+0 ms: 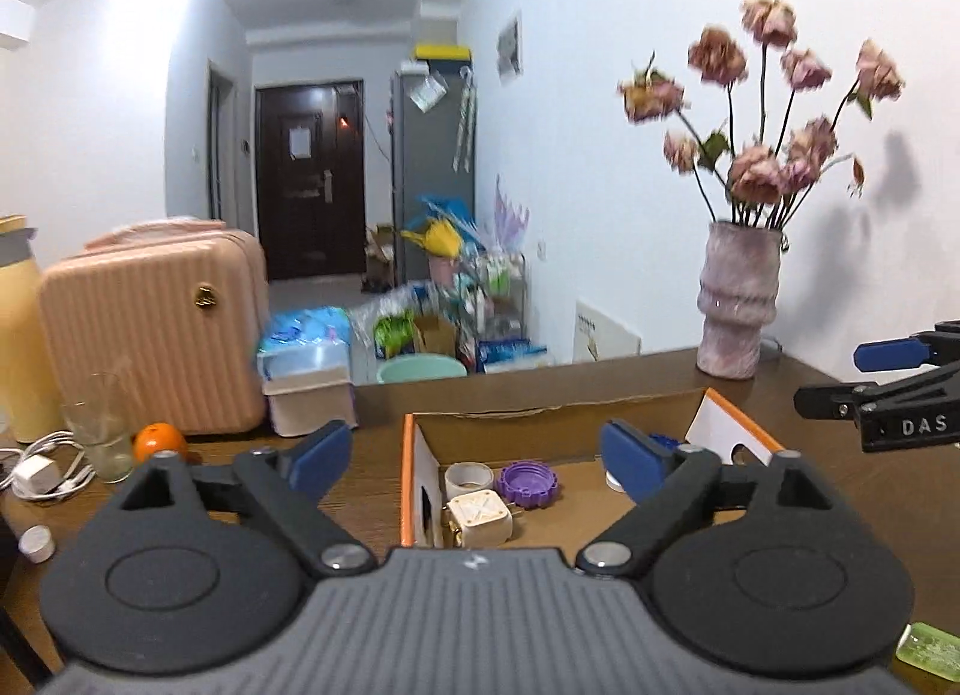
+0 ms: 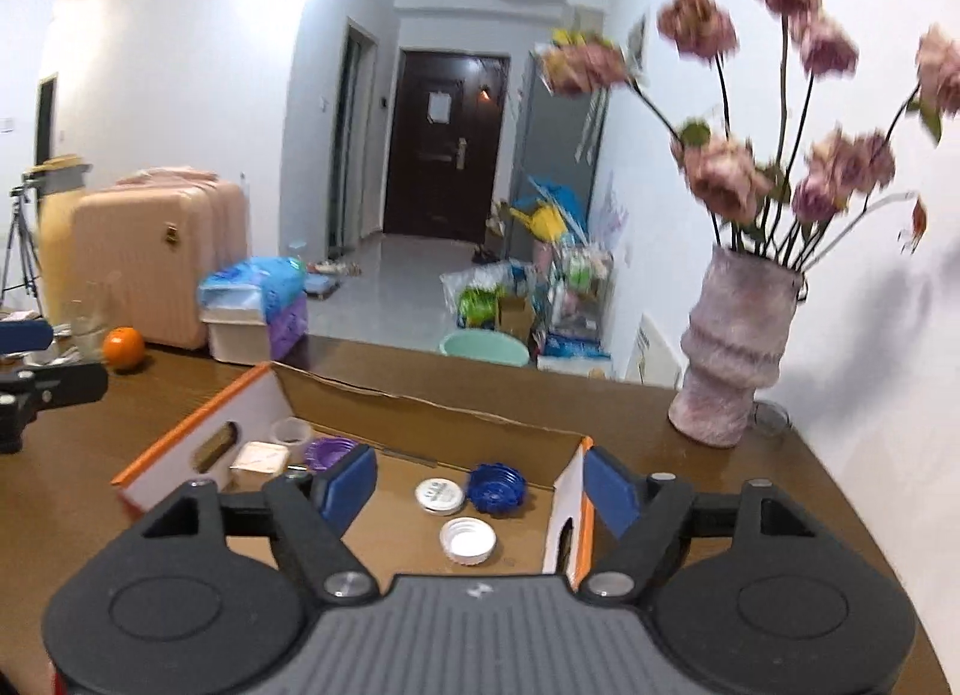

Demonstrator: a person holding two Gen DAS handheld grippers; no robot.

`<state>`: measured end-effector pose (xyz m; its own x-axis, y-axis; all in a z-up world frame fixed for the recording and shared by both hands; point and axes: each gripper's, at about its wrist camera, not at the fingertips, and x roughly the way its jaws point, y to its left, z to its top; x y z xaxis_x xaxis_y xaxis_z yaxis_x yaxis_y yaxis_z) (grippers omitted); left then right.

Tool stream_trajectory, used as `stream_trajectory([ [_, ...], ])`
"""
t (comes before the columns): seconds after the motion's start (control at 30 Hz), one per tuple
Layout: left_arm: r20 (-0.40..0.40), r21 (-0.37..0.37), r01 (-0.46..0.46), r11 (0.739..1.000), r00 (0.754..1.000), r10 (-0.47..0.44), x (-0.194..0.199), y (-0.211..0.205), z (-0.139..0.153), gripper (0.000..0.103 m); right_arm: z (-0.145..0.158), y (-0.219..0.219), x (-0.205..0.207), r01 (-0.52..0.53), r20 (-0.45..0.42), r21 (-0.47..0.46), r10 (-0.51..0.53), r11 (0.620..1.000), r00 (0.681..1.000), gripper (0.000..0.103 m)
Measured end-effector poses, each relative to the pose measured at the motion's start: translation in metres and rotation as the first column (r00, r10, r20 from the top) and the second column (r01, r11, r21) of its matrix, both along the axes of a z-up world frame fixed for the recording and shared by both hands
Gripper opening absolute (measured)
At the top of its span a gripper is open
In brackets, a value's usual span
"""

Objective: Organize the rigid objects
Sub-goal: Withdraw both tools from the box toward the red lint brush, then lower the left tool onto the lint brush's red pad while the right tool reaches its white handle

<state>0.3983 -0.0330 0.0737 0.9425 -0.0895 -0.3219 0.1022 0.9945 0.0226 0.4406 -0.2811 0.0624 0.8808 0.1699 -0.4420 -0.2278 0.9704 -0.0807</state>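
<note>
Both my grippers, left gripper [image 1: 477, 458] and right gripper [image 2: 483, 485], wide and empty above the cardboard box [image 2: 432, 422]; drop-off looks done, next fetch the white cap [image 1: 36, 542].

The cardboard box [image 2: 420, 425] is open on top, its floor mostly bare between the caps [image 2: 468, 539]. The vase [image 2: 732, 353] of flowers stands at the table's back right, near the box. A glass [image 1: 99, 425] and an orange [image 1: 159, 440] crowd the left.
</note>
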Motion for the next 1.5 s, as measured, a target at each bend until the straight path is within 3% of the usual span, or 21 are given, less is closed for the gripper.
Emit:
stream_trajectory([
  [0.2, 0.060, 0.005, -0.011, 1.000, 0.998, 0.011, -0.059, 0.003, -0.005, 0.097, 0.004, 0.012, -0.065, -0.029, 0.091, -0.041, 0.033, 0.999, 0.995, 0.080],
  [0.43, 0.124, -0.020, 0.014, 1.000, 0.992, -0.011, -0.119, 0.008, -0.018, 0.099, 0.000, 0.014, -0.137, -0.065, 0.194, -0.005, 0.065, 0.998, 0.979, 0.085],
  [0.63, 0.151, -0.017, 0.025, 1.000, 0.988, -0.022, -0.170, 0.013, -0.032, 0.101, -0.017, 0.011, -0.183, -0.063, 0.213, 0.060, 0.049, 0.996, 0.976, 0.086],
  [0.87, 0.173, -0.041, 0.041, 0.998, 0.984, -0.034, -0.225, 0.018, -0.047, 0.103, -0.041, 0.015, -0.234, -0.059, 0.219, 0.051, 0.046, 0.997, 0.975, 0.091],
  [1.07, 0.091, -0.099, 0.053, 0.994, 0.995, -0.044, -0.245, 0.024, -0.072, 0.103, -0.069, 0.023, -0.270, -0.045, 0.183, 0.059, 0.033, 0.997, 0.982, 0.092],
  [1.23, 0.062, -0.094, 0.066, 0.993, 0.996, -0.060, -0.248, 0.027, -0.084, 0.103, -0.090, 0.032, -0.297, -0.107, 0.138, 0.084, 0.094, 0.991, 0.986, 0.092],
  [1.5, -0.005, -0.096, 0.029, 0.995, 1.000, -0.030, -0.216, 0.030, -0.099, 0.103, -0.132, 0.053, -0.287, -0.154, 0.014, 0.077, 0.153, 0.985, 0.988, 0.087],
])
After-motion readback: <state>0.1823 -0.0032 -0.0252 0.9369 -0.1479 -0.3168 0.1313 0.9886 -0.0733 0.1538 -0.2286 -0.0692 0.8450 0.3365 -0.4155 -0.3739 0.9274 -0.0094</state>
